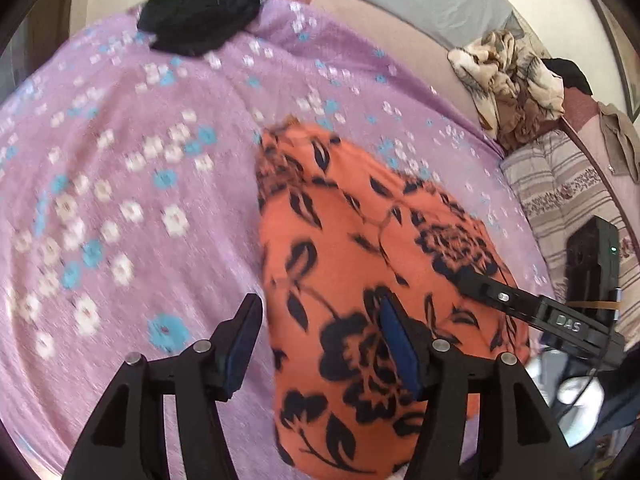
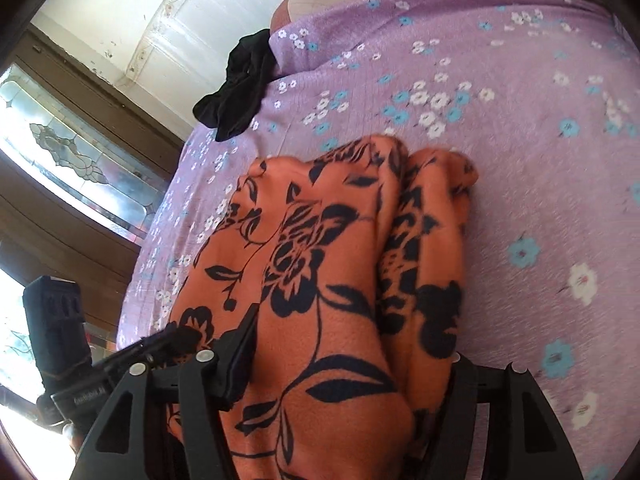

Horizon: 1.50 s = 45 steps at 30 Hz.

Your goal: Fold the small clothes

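We've got the orange garment with the black flower print (image 1: 360,264) lying on the bed, on top of a lilac bedsheet with white and blue flowers (image 1: 132,168). In the left wrist view it fills the lower middle and right of the frame, and the whole shot is pretty smeared, so fine detail is hard to make out. Our left gripper (image 1: 320,344) has its jaws spread wide apart and isn't holding anything: the left finger sits over bare sheet, the right finger over the orange cloth, and the garment's left edge runs between them. At the right edge of that view the right gripper (image 1: 532,312) reaches in over the garment's right side. In the right wrist view the orange garment (image 2: 320,280) runs from the middle of the frame down to the bottom, bunched into two long rolled folds side by side. The right gripper (image 2: 348,360) has its jaws apart with the cloth bulging up between them; the right finger is mostly buried behind the fabric, so we honestly can't tell if it's pinching the cloth or just sitting around it. The left gripper's body shows at the lower left of that view. A crumpled black garment (image 1: 200,12) sits at the far edge of the bed, top left in the left view, and there's a heap of beige patterned cloth (image 1: 508,80) at the upper right.
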### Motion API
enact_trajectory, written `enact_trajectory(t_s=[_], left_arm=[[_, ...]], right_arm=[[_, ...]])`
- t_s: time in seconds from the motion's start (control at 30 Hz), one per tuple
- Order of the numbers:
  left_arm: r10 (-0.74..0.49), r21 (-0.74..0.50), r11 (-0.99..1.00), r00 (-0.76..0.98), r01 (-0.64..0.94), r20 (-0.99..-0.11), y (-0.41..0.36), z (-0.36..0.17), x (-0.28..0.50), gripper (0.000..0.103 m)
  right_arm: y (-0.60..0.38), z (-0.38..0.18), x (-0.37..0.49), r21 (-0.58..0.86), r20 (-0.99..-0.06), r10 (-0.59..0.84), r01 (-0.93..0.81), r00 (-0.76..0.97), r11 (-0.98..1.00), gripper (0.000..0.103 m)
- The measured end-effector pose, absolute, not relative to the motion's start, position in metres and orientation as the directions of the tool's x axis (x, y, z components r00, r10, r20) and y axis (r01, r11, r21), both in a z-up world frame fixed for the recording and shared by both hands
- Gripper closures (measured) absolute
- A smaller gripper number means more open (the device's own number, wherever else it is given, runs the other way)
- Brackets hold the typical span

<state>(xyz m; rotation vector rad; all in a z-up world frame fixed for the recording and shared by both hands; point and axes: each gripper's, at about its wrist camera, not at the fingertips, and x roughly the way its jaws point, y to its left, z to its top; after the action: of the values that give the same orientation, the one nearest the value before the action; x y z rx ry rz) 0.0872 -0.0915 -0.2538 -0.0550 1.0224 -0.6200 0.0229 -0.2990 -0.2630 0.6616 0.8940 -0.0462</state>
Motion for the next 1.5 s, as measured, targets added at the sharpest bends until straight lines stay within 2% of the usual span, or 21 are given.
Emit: enact_trajectory(t_s=[0.13,0.2,0.33,0.4,0.43,0.53,0.6,0.67,0.83,0.87,1.03,1.07,1.2,1.33,1.5], left_arm=[[-0.477,-0.243,0.843,0.458,0.481,-0.75,-0.098,-0.238,0.097,0.039],[-0.465,-0.226,0.847,0.464,0.482,-0.754,-0.104,-0.24,0.103,0.039],[-0.424,-0.173,0.856,0.47,0.486,-0.774,-0.117,-0.248,0.107,0.039],[-0.398,-0.137,0.859,0.475,0.494,-0.785,-0.122,-0.252,0.105,0.039],[-0.376,-0.109,0.862,0.479,0.495,-0.793,-0.124,-0.255,0.103,0.039],[-0.331,-0.061,0.868,0.482,0.493,-0.811,-0.129,-0.265,0.101,0.038],[-0.319,-0.042,0.867,0.488,0.496,-0.812,-0.13,-0.269,0.099,0.033],[-0.299,-0.024,0.872,0.493,0.49,-0.817,-0.129,-0.273,0.1,0.027],[-0.371,-0.154,0.878,0.442,0.453,-0.817,-0.108,-0.269,0.095,0.027],[-0.378,-0.161,0.878,0.449,0.45,-0.81,-0.103,-0.264,0.088,0.027],[-0.38,-0.079,0.859,0.525,0.506,-0.762,-0.086,-0.249,0.034,0.027],[-0.37,-0.058,0.858,0.535,0.51,-0.759,-0.084,-0.252,0.023,0.027],[-0.328,-0.041,0.864,0.499,0.502,-0.802,-0.088,-0.274,0.016,0.025],[-0.346,-0.092,0.87,0.466,0.484,-0.814,-0.084,-0.278,0.023,0.021],[-0.312,-0.056,0.889,0.514,0.454,-0.799,-0.084,-0.271,0.011,0.021]], right_arm=[[-0.328,-0.237,0.008,0.407,-0.738,0.037,0.402,0.673,0.821,0.036],[-0.343,-0.224,-0.002,0.423,-0.695,-0.002,0.411,0.719,0.807,0.036],[-0.345,-0.212,-0.006,0.545,-0.57,0.112,0.272,0.814,0.793,0.037],[-0.331,-0.214,0.005,0.581,-0.544,0.188,0.205,0.818,0.788,0.042],[-0.325,-0.217,0.012,0.596,-0.541,0.228,0.178,0.81,0.783,0.049],[-0.312,-0.245,0.032,0.623,-0.6,0.301,0.196,0.741,0.757,0.051],[-0.312,-0.274,0.041,0.63,-0.664,0.318,0.277,0.676,0.726,0.051],[-0.317,-0.288,0.04,0.633,-0.675,0.308,0.313,0.67,0.708,0.067],[-0.308,-0.265,0.023,0.584,-0.679,0.26,0.291,0.687,0.758,0.067],[-0.305,-0.258,0.017,0.574,-0.67,0.248,0.276,0.7,0.771,0.064],[-0.271,-0.222,-0.028,0.532,-0.591,0.236,0.153,0.771,0.833,0.064],[-0.264,-0.222,-0.031,0.519,-0.597,0.233,0.148,0.767,0.842,0.064],[-0.243,-0.264,-0.036,0.485,-0.72,0.24,0.225,0.651,0.845,0.066],[-0.243,-0.26,-0.037,0.467,-0.714,0.226,0.211,0.663,0.859,0.066],[-0.239,-0.258,-0.048,0.455,-0.71,0.205,0.217,0.674,0.864,0.065]])
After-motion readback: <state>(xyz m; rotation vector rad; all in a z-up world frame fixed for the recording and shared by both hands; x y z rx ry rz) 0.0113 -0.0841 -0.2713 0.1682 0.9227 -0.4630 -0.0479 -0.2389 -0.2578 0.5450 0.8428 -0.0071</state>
